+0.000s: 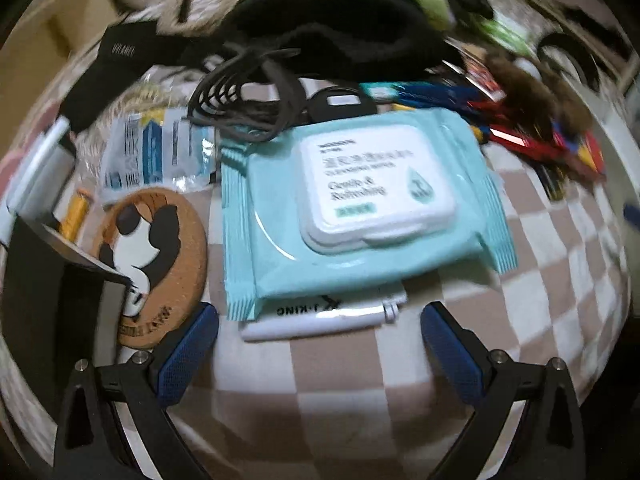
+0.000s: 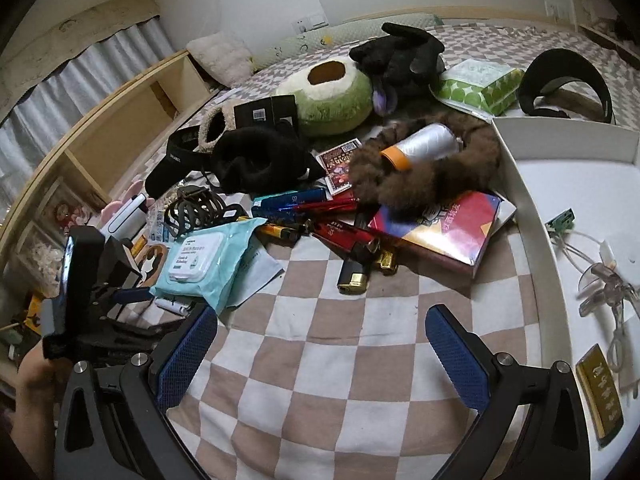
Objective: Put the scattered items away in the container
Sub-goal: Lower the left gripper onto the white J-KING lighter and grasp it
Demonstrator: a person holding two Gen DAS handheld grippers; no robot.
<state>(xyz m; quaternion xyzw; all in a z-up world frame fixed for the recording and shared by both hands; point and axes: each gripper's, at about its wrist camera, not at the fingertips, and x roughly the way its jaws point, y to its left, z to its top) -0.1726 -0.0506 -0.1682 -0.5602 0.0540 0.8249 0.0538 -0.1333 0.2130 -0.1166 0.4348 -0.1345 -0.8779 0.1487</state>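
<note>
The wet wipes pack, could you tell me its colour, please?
Light teal with a white lid; clearest in the left wrist view.

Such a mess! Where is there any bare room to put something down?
Bare checkered blanket lies between the wipes pack and the white tray. The tray's far corner is also bare. Behind the lighter, the pile of pens, book and plush toys is crowded.

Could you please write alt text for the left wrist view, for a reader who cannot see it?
The open left gripper faces a pale blue wet-wipes pack with a white flip lid lying on a beige-and-white checked bedsheet. A round cork cat coaster lies left of it, and a black fuzzy headband behind.
</note>
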